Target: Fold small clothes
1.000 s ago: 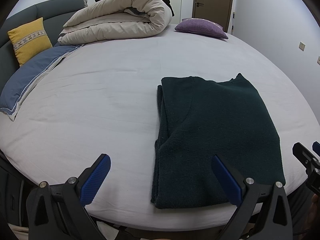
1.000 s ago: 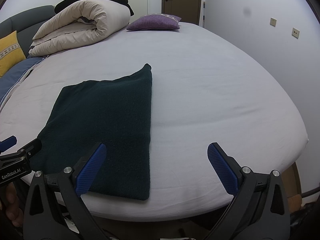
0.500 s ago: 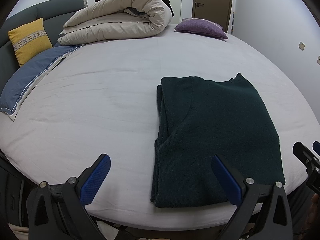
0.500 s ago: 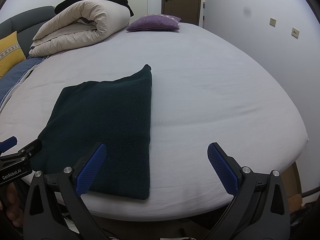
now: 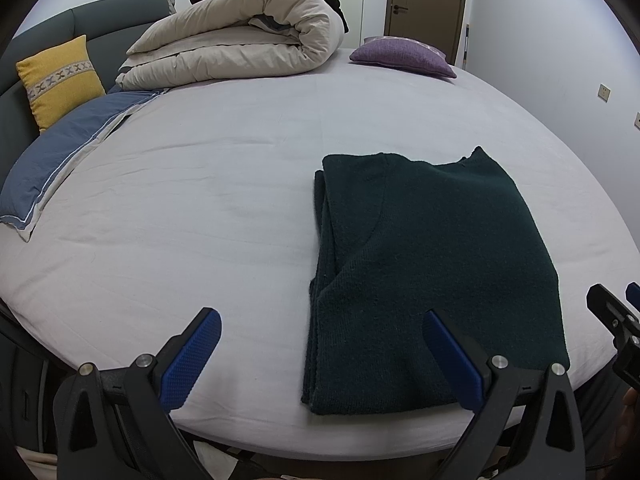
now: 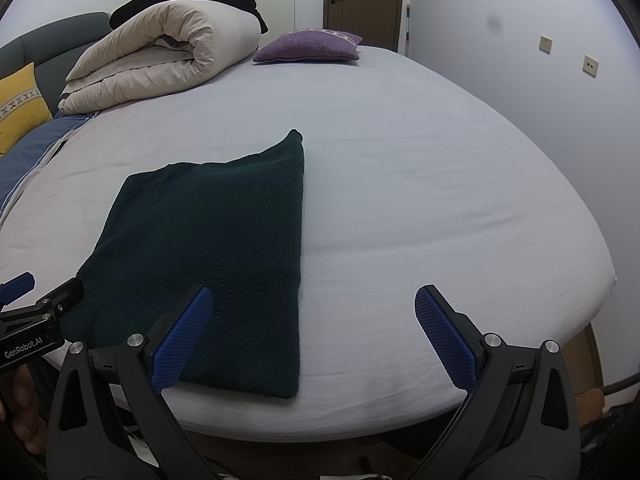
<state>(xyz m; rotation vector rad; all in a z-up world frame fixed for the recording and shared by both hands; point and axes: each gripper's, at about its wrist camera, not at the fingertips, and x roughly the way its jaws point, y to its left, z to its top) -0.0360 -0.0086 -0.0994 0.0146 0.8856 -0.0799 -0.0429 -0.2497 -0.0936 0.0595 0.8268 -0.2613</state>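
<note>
The dark green sweater (image 5: 432, 264) lies folded on the bed (image 5: 200, 184) near its front edge, long axis running away from both claws. The left claw (image 5: 320, 356) and right claw (image 6: 310, 334) hover open, empty, flanking its near end about equally.

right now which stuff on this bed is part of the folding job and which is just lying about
Part of the job:
- dark green knitted sweater, lying partly folded
- left gripper, open
- right gripper, open

Just lying about:
- rolled beige duvet
- purple cushion
- yellow patterned cushion
- blue pillow
</note>
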